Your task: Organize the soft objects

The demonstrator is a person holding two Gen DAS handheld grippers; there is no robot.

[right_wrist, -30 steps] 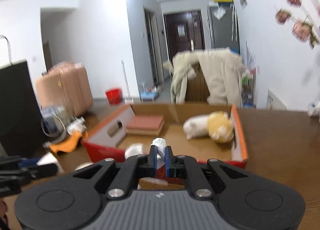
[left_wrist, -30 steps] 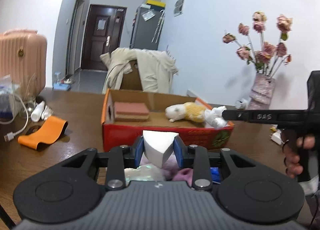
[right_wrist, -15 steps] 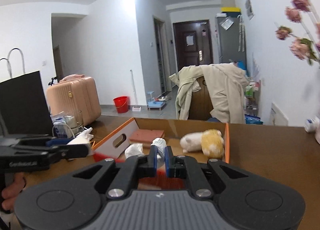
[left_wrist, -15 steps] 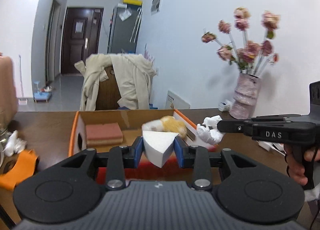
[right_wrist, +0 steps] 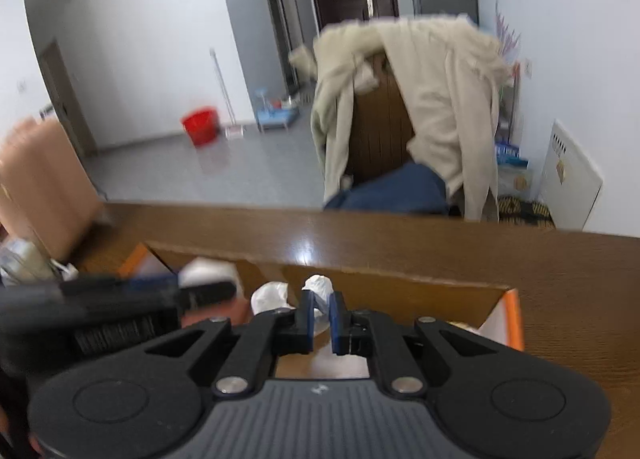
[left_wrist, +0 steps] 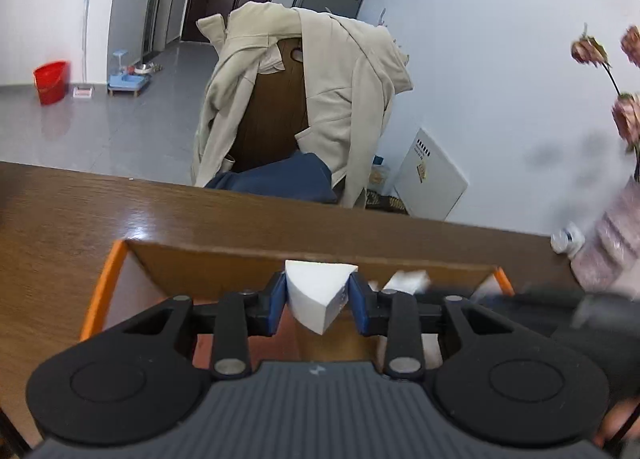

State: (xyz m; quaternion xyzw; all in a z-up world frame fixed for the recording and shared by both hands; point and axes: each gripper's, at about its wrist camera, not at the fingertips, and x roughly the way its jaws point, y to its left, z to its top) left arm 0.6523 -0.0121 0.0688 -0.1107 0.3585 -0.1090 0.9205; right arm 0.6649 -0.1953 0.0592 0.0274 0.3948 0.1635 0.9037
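Note:
My left gripper (left_wrist: 318, 305) is shut on a white wedge-shaped sponge (left_wrist: 316, 295), held over the open cardboard box (left_wrist: 102, 287) with orange edges. My right gripper (right_wrist: 320, 317) is shut on a white crumpled soft object (right_wrist: 318, 287), also above the box (right_wrist: 510, 311). In the right wrist view the left gripper (right_wrist: 120, 299) shows blurred at the left, with the white sponge (right_wrist: 208, 271) at its tip. In the left wrist view the right gripper (left_wrist: 560, 299) is a dark blur at the right, with its white object (left_wrist: 404, 281) beside my sponge. The box floor is mostly hidden.
The box stands on a brown wooden table (left_wrist: 60, 211). Behind the table a chair carries a beige jacket (left_wrist: 328, 99). A pink vase (left_wrist: 612, 243) with flowers stands at the right, a small bottle (left_wrist: 564, 239) next to it. A pink suitcase (right_wrist: 36, 179) is at the left.
Both grippers have moved forward over the box, carrying their white objects. The box's front wall and its contents have dropped out of sight below them. Both grips are unchanged.

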